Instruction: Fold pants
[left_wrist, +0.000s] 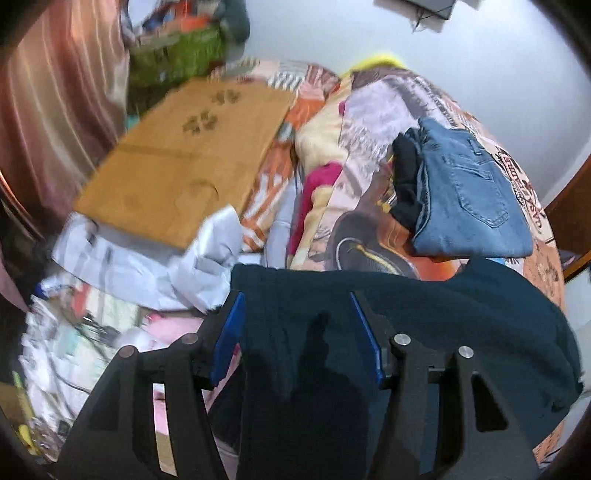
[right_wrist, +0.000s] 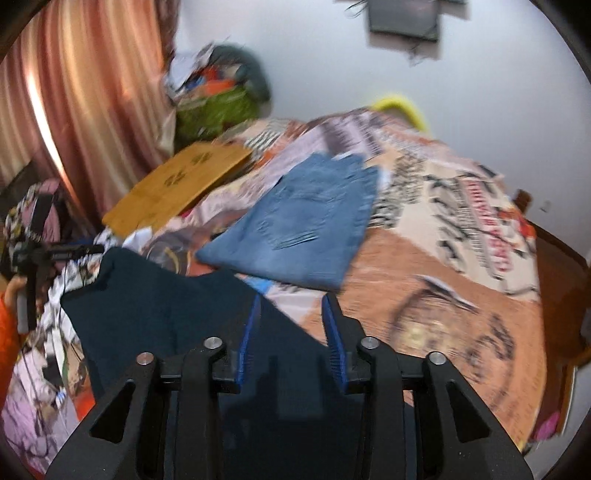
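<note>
Both grippers are over the bed, whose patterned bedspread serves as the work surface. The dark navy pants lie at the near edge of the bed, directly in front of and beneath both tools. The left gripper has its jaws spread, with the navy cloth lying between the blue pads; the pads do not appear to press on it. The right gripper likewise has its jaws parted, the cloth running under and between them without a visible pinch. No earlier picture being to hand, I judge only that the garment is at the laying-down or re-gripping stage of a fold, with the fold not yet finished. The next move seems to call for a fresh hold on a hem or waistband edge and a carry across the garment. Beyond the navy pants on the bed lie folded blue jeans, near but apart; in the left view a black garment sits against them. A wooden board rests farther off on the bed, toward the curtain. Open bedspread remains beside the jeans; the bed's wooden frame bounds that side. Both views are blurred.
</note>
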